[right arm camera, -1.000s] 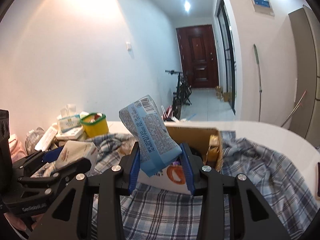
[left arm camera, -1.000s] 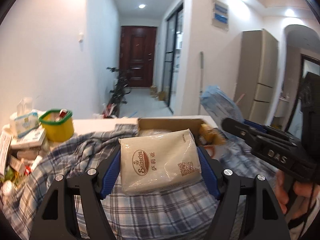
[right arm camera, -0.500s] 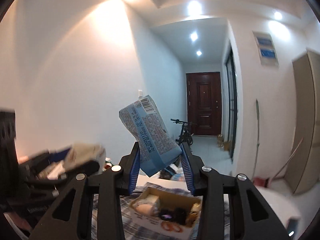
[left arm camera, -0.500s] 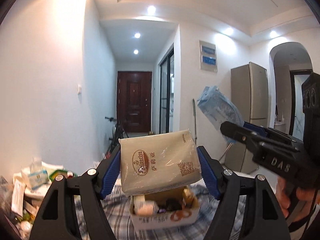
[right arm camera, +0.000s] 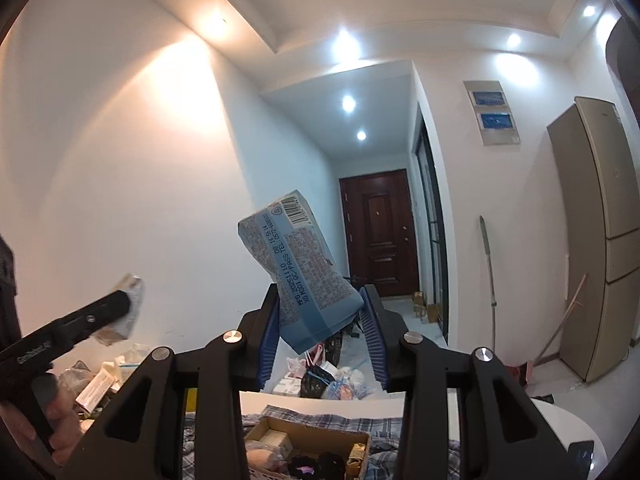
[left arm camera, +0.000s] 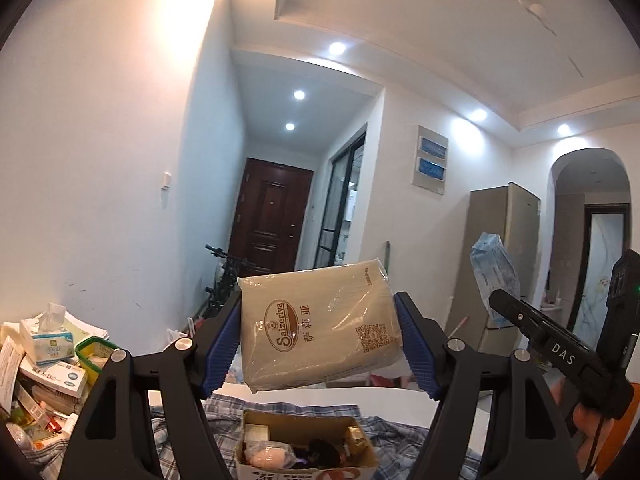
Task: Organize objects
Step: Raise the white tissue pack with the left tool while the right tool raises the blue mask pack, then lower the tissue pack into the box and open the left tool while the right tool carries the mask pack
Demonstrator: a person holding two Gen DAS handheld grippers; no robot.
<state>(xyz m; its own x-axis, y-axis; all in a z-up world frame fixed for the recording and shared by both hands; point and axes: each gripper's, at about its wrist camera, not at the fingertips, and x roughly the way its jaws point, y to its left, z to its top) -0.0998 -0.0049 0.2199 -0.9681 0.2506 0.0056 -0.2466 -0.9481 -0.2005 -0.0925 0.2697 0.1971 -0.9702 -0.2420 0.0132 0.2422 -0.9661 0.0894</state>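
My left gripper (left arm camera: 320,344) is shut on a beige Saizeriya napkin pack (left arm camera: 320,328) and holds it high above the table. My right gripper (right arm camera: 322,330) is shut on a light blue printed packet (right arm camera: 298,272), tilted up to the left, also raised high. That blue packet also shows in the left wrist view (left arm camera: 494,272), and the beige pack shows at the left of the right wrist view (right arm camera: 128,312). Below both sits an open cardboard box (left arm camera: 304,446) with small items inside, also in the right wrist view (right arm camera: 308,448), on a plaid cloth (left arm camera: 188,428).
A pile of tissue packs and boxes (left arm camera: 48,352) with a green-rimmed yellow container (left arm camera: 94,354) lies at the table's left. The white table edge (right arm camera: 560,424) curves at right. A fridge (right arm camera: 600,240), a bicycle and bags on the floor stand beyond.
Both grippers have risen and tilted upward with their packs. The box and cloth have dropped to the bottom of both views.
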